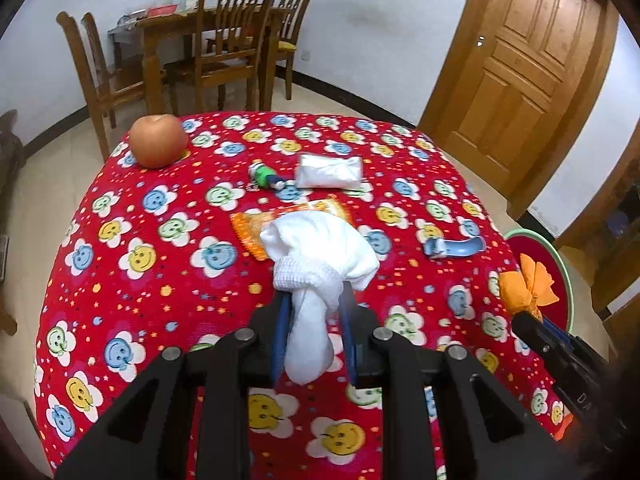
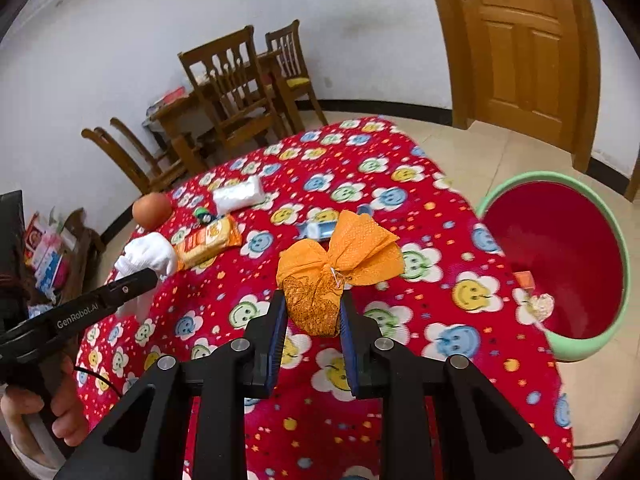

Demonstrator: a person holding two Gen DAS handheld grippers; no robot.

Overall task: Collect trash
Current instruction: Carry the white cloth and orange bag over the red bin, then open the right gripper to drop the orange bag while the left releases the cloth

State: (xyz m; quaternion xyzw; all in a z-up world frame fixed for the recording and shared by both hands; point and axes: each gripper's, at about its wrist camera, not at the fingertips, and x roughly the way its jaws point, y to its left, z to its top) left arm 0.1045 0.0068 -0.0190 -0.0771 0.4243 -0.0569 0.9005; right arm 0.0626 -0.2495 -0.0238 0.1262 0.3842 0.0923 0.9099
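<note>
My left gripper (image 1: 310,300) is shut on a white sock (image 1: 320,252) and holds it above the red smiley tablecloth (image 1: 160,280). My right gripper (image 2: 314,300) is shut on an orange net bundle (image 2: 336,268), lifted over the table; it also shows in the left wrist view (image 1: 524,284). A red basin with a green rim (image 2: 560,256) stands on the floor to the right of the table, with small scraps inside. An orange snack wrapper (image 2: 208,240), a white tissue pack (image 2: 238,194), a small green toy (image 1: 264,174) and a blue clip (image 1: 456,246) lie on the table.
An apple (image 1: 158,140) sits at the table's far left corner. Wooden chairs and a wooden table (image 1: 224,40) stand behind. A wooden door (image 1: 528,64) is at the right. Boxes lie on the floor at far left (image 2: 44,252).
</note>
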